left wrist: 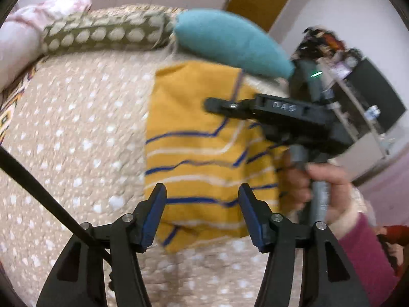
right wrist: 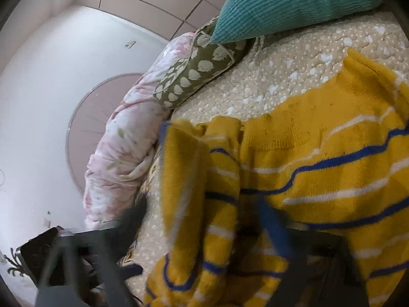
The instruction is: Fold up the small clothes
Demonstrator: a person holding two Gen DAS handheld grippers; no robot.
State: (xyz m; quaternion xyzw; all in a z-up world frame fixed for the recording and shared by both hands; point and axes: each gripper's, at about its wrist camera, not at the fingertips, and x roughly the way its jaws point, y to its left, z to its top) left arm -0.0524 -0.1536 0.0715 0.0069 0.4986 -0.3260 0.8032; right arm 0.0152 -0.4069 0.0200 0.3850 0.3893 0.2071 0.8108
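The yellow striped sweater lies partly folded on the bed, just below the teal pillow. The right tool reaches over the sweater's upper part; whether it pinches knit, I cannot tell. The left tool, spread and empty, hovers over the hem. A loose pinch could probably drop the fold and bunch the layers.

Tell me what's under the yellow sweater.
The sweater lies on the beige dotted bedspread, which shows all around it. Anything else beneath it is covered.
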